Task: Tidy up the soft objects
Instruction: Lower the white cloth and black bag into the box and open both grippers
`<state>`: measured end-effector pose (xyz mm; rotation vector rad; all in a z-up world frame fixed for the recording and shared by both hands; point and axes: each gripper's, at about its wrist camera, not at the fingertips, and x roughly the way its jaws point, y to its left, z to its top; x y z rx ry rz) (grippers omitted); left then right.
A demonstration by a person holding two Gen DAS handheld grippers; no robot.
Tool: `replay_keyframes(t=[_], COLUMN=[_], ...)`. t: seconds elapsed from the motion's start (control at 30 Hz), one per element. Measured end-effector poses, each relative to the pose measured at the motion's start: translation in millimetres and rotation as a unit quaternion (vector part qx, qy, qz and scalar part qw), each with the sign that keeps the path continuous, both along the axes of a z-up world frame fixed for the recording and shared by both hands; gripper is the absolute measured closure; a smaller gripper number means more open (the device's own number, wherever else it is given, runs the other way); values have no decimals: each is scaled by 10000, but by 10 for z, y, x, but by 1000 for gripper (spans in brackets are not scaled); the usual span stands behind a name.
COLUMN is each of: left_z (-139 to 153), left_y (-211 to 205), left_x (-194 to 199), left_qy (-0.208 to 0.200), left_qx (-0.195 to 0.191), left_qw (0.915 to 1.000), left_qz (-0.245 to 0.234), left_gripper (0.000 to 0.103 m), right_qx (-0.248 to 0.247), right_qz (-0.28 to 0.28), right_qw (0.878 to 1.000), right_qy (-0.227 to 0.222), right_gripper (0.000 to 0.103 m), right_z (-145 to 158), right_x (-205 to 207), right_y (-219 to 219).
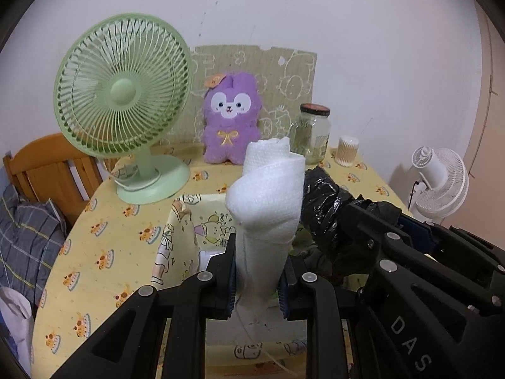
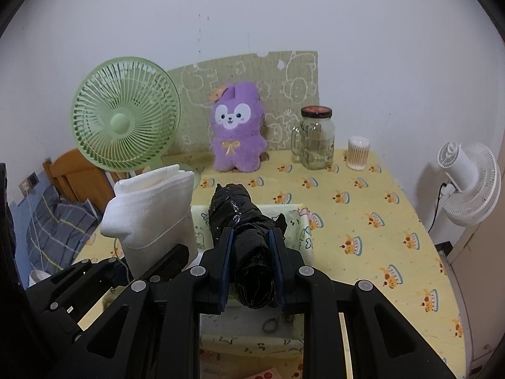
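My left gripper (image 1: 257,271) is shut on a folded white paper towel roll (image 1: 268,195), held upright above the cartoon-print storage box (image 1: 180,237). It also shows in the right wrist view (image 2: 151,214), left of my right gripper. My right gripper (image 2: 251,252) is shut on a black plastic bag roll (image 2: 240,218), held over the same box (image 2: 303,230). The black roll shows in the left wrist view (image 1: 325,202), right of the white towel. A purple plush bunny (image 2: 236,126) sits upright at the back of the table against a green mat.
A green desk fan (image 1: 123,94) stands at the back left of the yellow tablecloth (image 2: 363,221). A glass jar (image 2: 315,135) and a cotton swab tub (image 2: 358,153) stand at the back right. A white fan (image 2: 470,180) is off the table's right, a wooden chair (image 1: 47,170) to the left.
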<state>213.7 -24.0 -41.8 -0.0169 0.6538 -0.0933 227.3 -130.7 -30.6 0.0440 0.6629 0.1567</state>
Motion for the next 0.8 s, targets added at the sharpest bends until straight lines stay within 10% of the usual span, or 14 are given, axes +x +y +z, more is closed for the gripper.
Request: replay_keyframes(t=[0.3,0.67,0.8], left_z=[-155,-197,-178], left_y=[19,117,120], left_x=[138,180,145], left_qy=[287,384,368], left_qx=[9,87,72], left_qw=[9996,9988,9990], left_qz=[29,291,259], left_gripper=[40,26,22], right_qx=[73,263,378], right_qz=[-24,255,340], right_qw=[9998,9989,9982], right_qy=[166,283,326], right_gripper=[77,77,48], right_z=[-184,-294,-299], right_x=[161,281,287], right_y=[8,92,84])
